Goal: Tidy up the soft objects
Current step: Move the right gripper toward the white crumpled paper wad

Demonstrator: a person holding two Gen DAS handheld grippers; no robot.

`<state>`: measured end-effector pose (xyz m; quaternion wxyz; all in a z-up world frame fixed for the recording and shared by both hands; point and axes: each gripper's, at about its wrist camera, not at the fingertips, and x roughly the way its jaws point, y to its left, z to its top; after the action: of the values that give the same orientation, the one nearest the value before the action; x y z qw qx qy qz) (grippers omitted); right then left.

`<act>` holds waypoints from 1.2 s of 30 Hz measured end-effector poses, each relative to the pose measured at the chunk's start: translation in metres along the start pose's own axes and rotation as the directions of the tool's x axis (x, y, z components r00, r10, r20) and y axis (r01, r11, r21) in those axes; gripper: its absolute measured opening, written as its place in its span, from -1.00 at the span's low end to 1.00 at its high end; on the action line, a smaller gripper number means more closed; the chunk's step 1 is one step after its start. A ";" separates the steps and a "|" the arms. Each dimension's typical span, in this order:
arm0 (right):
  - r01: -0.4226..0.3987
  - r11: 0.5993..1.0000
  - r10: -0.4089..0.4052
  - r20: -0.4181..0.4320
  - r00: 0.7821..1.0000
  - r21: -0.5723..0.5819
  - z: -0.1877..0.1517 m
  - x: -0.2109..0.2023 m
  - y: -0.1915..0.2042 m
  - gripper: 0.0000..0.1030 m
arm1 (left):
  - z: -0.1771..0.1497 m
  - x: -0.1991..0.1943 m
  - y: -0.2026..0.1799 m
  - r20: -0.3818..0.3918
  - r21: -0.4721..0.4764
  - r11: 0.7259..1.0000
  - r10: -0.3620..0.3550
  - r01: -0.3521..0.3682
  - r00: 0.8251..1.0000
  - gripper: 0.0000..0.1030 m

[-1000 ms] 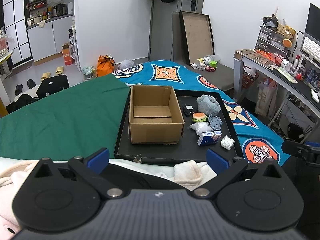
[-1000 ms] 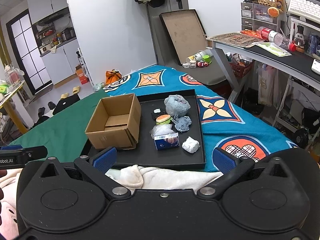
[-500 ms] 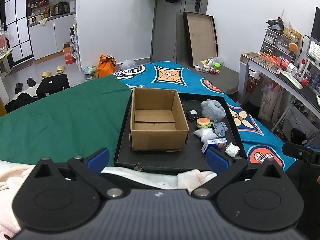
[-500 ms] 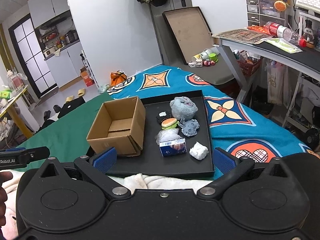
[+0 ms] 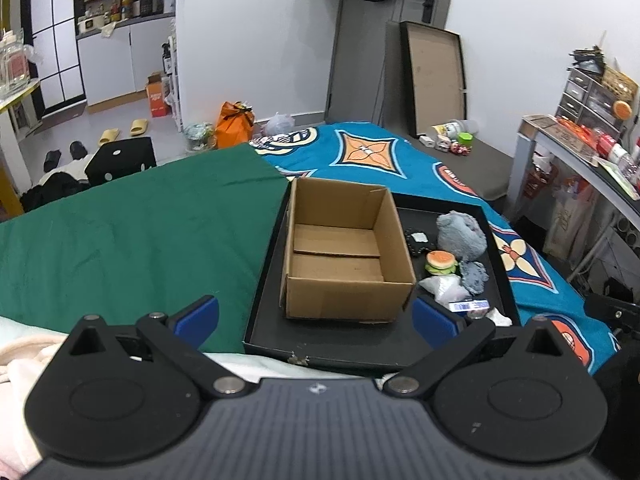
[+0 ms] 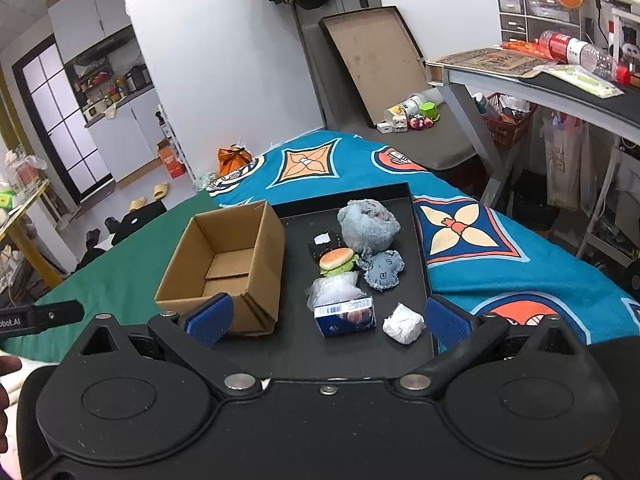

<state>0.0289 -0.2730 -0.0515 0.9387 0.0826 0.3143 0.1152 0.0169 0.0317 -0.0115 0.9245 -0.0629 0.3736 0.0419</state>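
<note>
Black tray (image 6: 420, 240) on a bed with a teal patterned cover (image 6: 500, 264) and a green cloth (image 5: 132, 232); it holds an open cardboard box (image 6: 236, 252), empty, on its left part, and a cluster of small soft items just to the right of the box. Items, far to near in the right wrist view: large grey-blue plush (image 6: 366, 226); small black pouch (image 6: 322, 245) just beside it; burger toy (image 6: 338, 260); small grey-blue plush (image 6: 382, 270) touching the large one's near edge; clear crinkled bag (image 6: 334, 290); blue tissue packet (image 6: 346, 316) partly beneath that bag; white crumpled wad (image 6: 403, 323), nearest the tray's right rim. Left gripper (image 5: 316, 318): fingers spread wide, nothing between them, hanging over the tray's near edge facing the box. Right gripper (image 6: 328, 318): likewise spread and empty, lined up with the tissue packet and wad. Step in hand, as judged: approach before a first pick; no item is yet in the box. Next move probably calls for the right gripper to descend on one near item, close gently on its bulk, and carry it left over the box wall.
</note>
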 end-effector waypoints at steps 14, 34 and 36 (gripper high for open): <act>0.023 0.995 -0.016 -0.078 0.997 0.096 -0.005 0.054 -0.025 0.99 | 0.010 0.047 0.013 -0.034 -0.062 0.998 0.000 -0.002 0.999 0.93; 0.106 0.963 -0.065 -0.166 0.984 0.247 -0.020 0.128 -0.053 0.45 | 0.018 0.118 0.017 -0.106 -0.134 0.990 0.018 -0.032 0.994 0.40; 0.112 0.956 -0.064 -0.178 0.982 0.270 -0.023 0.134 -0.057 0.44 | 0.018 0.125 0.017 -0.112 -0.137 0.990 0.020 -0.036 0.993 0.35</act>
<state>0.1286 -0.2897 -0.1589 0.8921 0.1900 0.4085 0.0342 0.1164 0.0551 -0.0869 0.8951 -0.1241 0.4211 0.0773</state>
